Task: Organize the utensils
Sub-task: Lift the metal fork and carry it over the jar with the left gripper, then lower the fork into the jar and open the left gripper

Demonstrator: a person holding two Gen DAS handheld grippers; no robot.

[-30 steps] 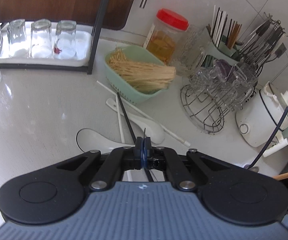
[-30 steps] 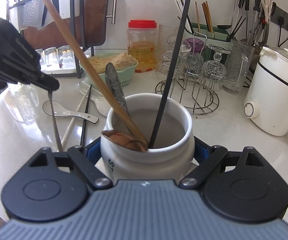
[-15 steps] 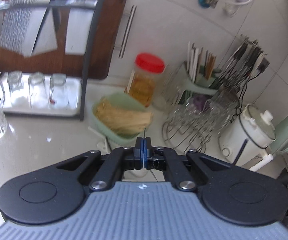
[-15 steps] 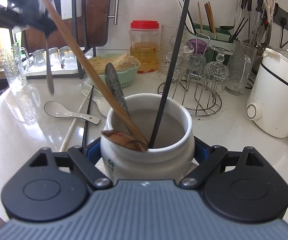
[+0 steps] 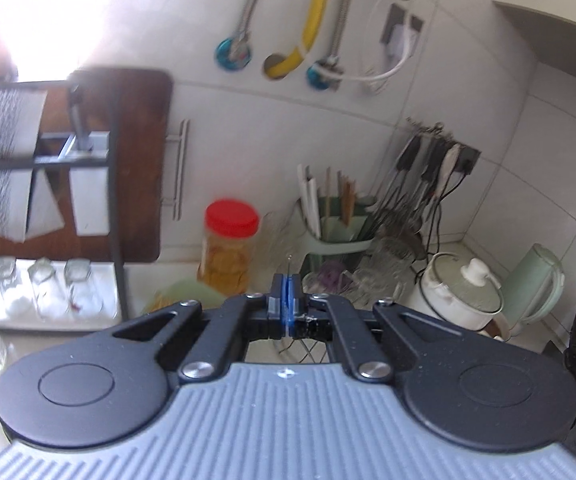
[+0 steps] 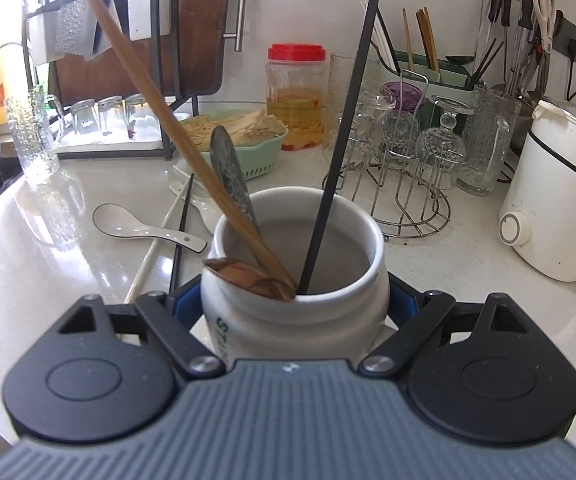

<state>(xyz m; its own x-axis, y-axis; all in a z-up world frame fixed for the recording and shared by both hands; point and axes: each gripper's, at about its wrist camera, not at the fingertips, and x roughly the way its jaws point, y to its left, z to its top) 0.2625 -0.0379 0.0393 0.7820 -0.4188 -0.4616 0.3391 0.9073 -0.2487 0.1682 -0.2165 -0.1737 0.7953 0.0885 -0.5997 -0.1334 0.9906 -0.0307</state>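
We steady the white utensil jar [image 6: 295, 280] in our right gripper [image 6: 293, 304], clamped round it, so it stays put; our left gripper [image 5: 286, 308], raised high, pinches a thin utensil [image 5: 288, 264] (barely visible).

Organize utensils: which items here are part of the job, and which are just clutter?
Job: white jar in right gripper; wooden spoon, black chopstick; loose ceramic spoon; left gripper.
Bystanders: red-lidded jar, glass rack, cooker.
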